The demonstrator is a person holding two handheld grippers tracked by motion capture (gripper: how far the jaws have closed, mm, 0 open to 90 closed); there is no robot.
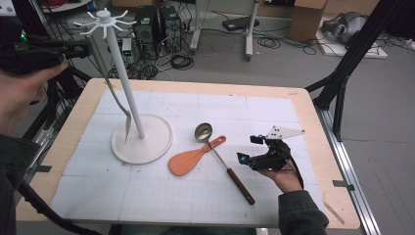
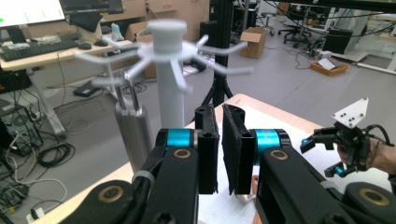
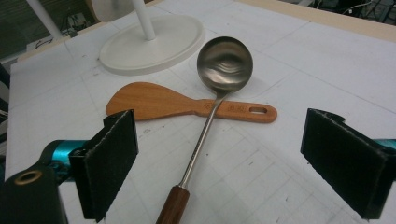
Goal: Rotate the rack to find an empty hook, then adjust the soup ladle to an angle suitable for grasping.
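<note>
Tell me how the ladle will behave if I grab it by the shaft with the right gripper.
The ladle looks rigid: a thin metal shaft with a wooden handle. It probably hangs bowl-heavy and may pivot between the pads. The polished shaft could slip, so the wooden end seems the safer grip. It lies across the spatula, so lifting it may nudge that. The right gripper is open.

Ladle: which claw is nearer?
Right. The right claw sits open on the table just beside the ladle; the left claw is raised by the white rack's top.
</note>
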